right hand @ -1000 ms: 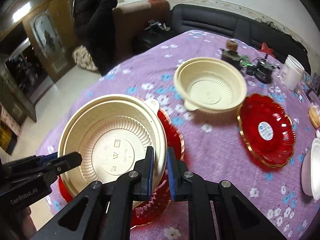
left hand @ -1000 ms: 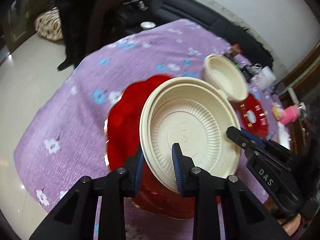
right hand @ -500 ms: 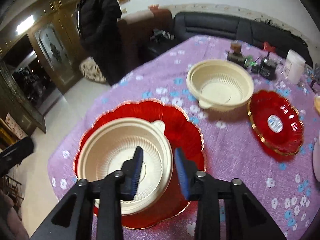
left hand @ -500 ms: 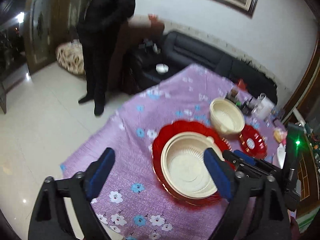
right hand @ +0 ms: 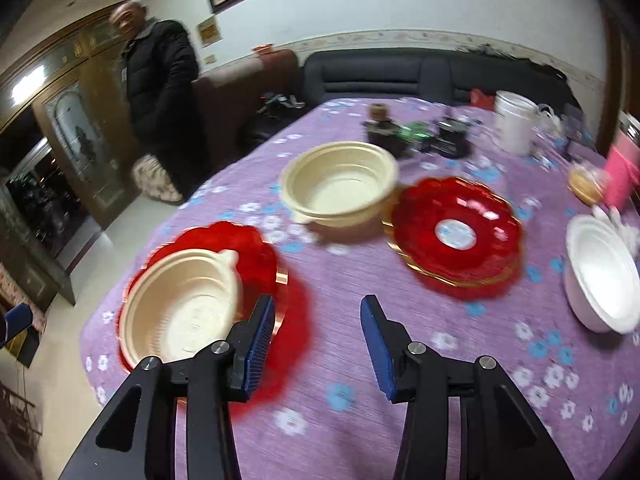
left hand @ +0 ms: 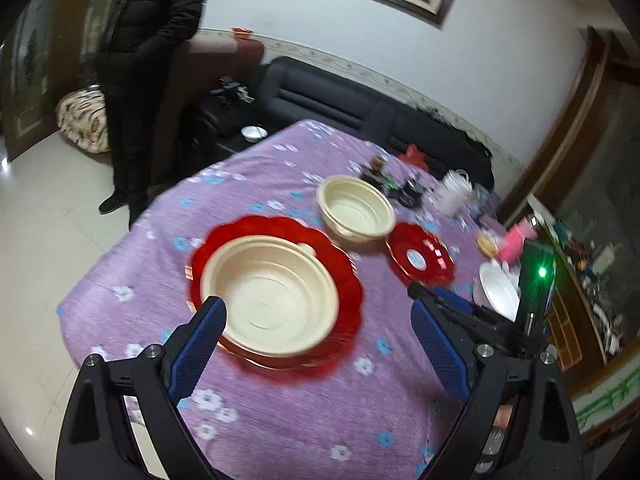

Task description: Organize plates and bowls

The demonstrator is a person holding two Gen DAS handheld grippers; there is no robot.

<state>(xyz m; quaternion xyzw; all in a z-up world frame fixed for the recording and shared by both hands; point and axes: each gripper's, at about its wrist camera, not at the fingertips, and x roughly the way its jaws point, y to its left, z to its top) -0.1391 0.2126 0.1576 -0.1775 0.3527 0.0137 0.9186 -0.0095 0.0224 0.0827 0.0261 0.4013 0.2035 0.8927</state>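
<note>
Cream plastic bowl (left hand: 272, 300) is now sitting inside the large red scalloped plate (left hand: 344, 280) on the purple flowered worktop (left hand: 280, 420), whereas a second ago I was gripping its rim with both tools. My left tool (left hand: 320, 344) is hanging wide open and empty above it; my right tool (right hand: 318, 340) has just been opening, nothing between its pads, and is hovering beside the bowl. The right view is showing a white bowl (right hand: 600, 276) more fully, near the small red plate (right hand: 456, 232) and the second cream bowl (right hand: 340, 188).
</note>
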